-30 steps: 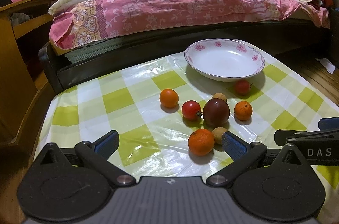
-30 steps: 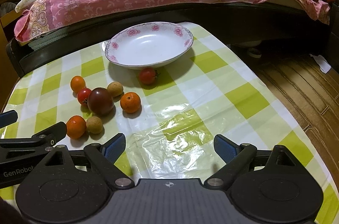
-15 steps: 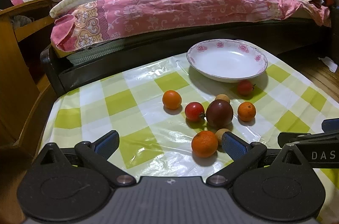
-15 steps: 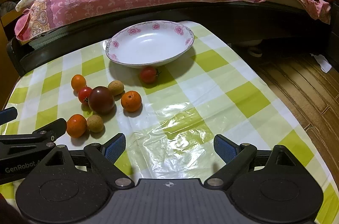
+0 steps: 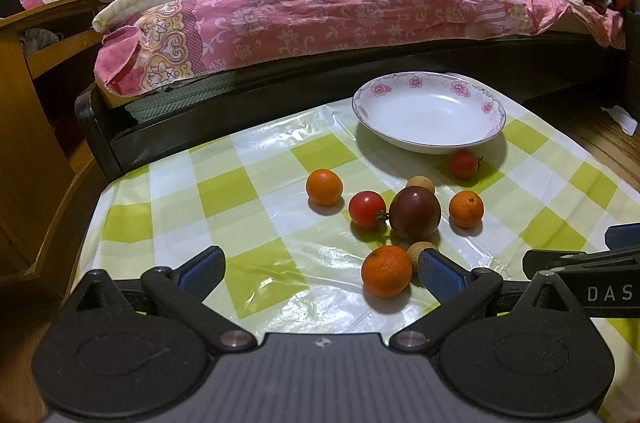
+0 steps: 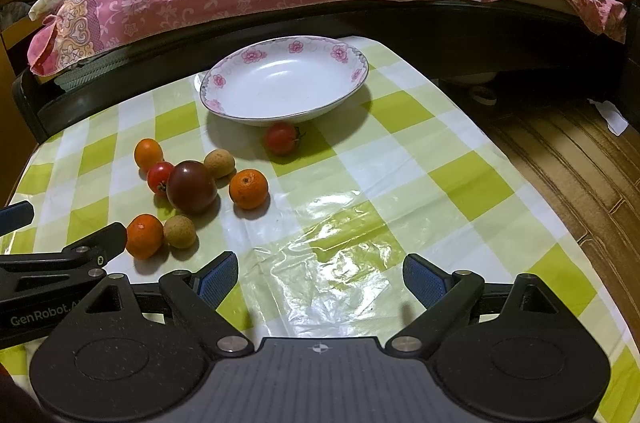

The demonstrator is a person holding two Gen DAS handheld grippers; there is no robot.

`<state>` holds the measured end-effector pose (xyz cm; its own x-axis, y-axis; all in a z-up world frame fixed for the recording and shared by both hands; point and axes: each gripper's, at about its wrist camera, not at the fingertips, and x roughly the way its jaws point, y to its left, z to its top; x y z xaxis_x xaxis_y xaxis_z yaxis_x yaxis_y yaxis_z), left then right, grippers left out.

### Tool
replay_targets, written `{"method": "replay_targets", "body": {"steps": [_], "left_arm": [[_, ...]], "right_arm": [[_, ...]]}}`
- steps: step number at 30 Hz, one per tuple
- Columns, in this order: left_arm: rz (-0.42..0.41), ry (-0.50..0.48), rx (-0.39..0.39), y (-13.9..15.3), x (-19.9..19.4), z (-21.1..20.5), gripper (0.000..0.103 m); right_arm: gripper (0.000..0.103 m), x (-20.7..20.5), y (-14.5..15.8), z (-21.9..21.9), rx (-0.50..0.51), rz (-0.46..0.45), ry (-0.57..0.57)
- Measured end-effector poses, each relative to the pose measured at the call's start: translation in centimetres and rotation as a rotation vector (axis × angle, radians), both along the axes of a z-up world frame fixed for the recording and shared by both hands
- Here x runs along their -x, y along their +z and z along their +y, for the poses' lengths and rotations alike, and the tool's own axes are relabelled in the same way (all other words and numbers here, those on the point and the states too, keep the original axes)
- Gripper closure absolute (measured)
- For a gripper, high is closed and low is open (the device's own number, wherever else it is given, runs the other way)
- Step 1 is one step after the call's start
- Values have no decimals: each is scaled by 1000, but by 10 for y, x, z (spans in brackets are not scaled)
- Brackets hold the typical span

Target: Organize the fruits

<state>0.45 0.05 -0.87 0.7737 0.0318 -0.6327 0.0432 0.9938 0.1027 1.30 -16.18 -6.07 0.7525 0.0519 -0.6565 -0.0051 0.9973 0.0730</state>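
Both tools sit low at the near edge of the checked tablecloth [image 6: 460,183], each with its jaws spread wide and nothing between them; the left gripper [image 5: 322,265] has the nearest orange [image 5: 386,271] just ahead and slightly right of its centre line, close by the inner face of its right finger, with a small tan fruit [image 5: 420,250] tucked against that orange and partly hidden behind the same finger; the right gripper [image 6: 320,273] faces only bare glossy cloth, and the whole cluster lies off to its left, so I judge the left one the nearer tool for a first pick; the fruit are round, so no long axis matters, only the small sideways offset to the right; a little further on sits the dark plum-coloured tomato [image 5: 415,211], touching a red tomato [image 5: 367,209] on its left, with a second tan fruit [image 5: 421,183] just behind it and an orange [image 5: 466,209] near on its right; another orange [image 5: 324,187] stands apart to the left; beyond them a red tomato [image 5: 463,163] lies right under the rim of the white flowered dish [image 5: 428,139], which holds nothing yet; nothing seems sorted so far, and behind the table runs the bed with its pink quilt [image 5: 340,15]
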Motion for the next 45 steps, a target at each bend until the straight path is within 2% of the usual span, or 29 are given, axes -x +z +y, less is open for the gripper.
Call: {"method": "replay_targets", "body": {"steps": [24, 33, 37, 40, 45], "left_arm": [[-8, 3, -16, 2, 0, 4, 0], [-13, -16, -30, 9, 3, 15, 0], [-10, -49, -24, 5, 5, 23, 0], [24, -60, -6, 1, 3, 28, 0], [31, -87, 2, -1, 4, 30, 0]], "right_arm": [[20, -3, 2, 4, -14, 8, 32], [25, -10, 7, 16, 0, -10, 144], [36, -20, 8, 21, -25, 3, 222], [40, -26, 6, 31, -17, 8, 298], [59, -34, 0, 44, -3, 41, 401]]}}
